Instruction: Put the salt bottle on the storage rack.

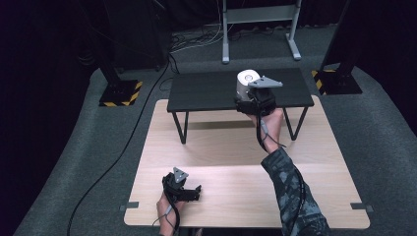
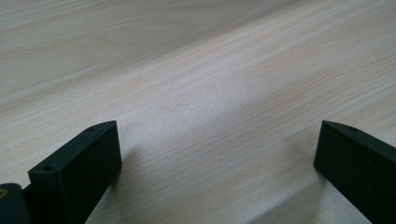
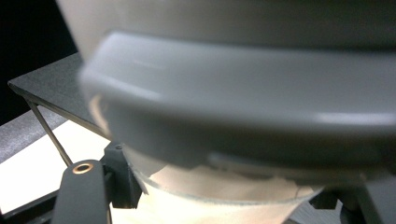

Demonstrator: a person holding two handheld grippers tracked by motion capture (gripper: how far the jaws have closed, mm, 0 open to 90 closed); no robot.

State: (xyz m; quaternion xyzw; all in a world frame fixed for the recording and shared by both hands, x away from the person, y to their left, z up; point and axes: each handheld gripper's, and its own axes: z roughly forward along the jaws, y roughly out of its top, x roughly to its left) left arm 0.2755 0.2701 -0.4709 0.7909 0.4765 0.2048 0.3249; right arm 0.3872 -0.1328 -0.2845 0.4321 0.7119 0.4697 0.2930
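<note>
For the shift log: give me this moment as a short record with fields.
held object: white cylindrical container, upright
right claw: shut on the container, over the black side table
left claw: open, nothing between its jaws, low over the light wooden table
black table position: stands on the far part of the wooden table

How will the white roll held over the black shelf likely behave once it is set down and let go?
The roll looks round with a hollow core, so on its side it could roll; on end, upright as now, it should stand. It is probably light and soft: the right tool holds it clear of the shelf one-handed.
</note>
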